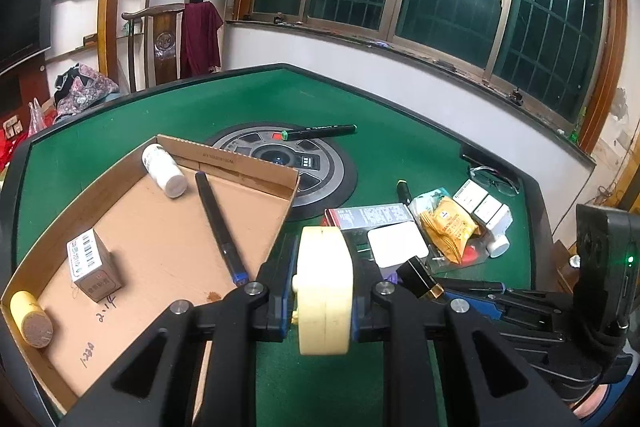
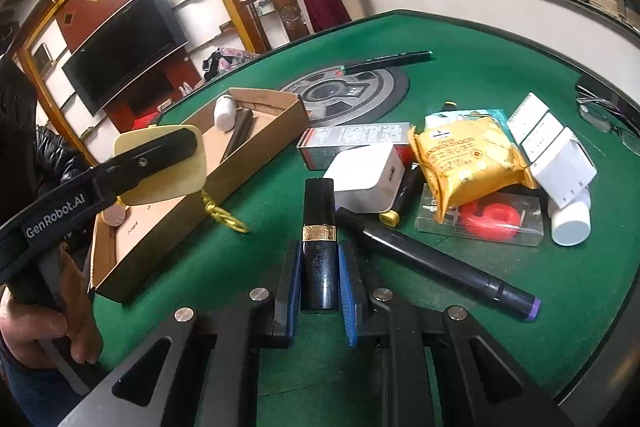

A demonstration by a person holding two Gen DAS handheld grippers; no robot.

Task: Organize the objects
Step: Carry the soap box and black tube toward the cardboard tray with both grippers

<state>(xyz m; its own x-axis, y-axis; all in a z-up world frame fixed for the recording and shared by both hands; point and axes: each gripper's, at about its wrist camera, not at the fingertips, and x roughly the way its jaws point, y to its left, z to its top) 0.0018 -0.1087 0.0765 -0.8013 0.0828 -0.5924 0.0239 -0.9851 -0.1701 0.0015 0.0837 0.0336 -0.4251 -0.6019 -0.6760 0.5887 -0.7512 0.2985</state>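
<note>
Left gripper (image 1: 325, 291): jaws clamped on a cream compact (image 1: 325, 287) held on edge — a gold chain (image 2: 224, 215) dangles from it.
Right gripper (image 2: 319, 283): jaws closed on a black tube with a gold band (image 2: 319, 247).
Cardboard box (image 1: 256, 167): at 10 o'clock from the left gripper, holding a black pen (image 1: 218, 223), white bottle (image 1: 164, 171), small carton (image 1: 94, 265) and cork-ended cylinder (image 1: 30, 319).
Purple-tipped marker (image 2: 436, 263): at 2 o'clock of the right gripper, flat on the green table (image 2: 500, 75).
Loose pile: at 1 o'clock — white charger (image 2: 368, 175), yellow cracker packet (image 2: 464, 159), red-and-grey box (image 2: 352, 139).
Green-capped pen (image 1: 320, 131): at 12 o'clock, across the round centre panel (image 1: 280, 163).
</note>
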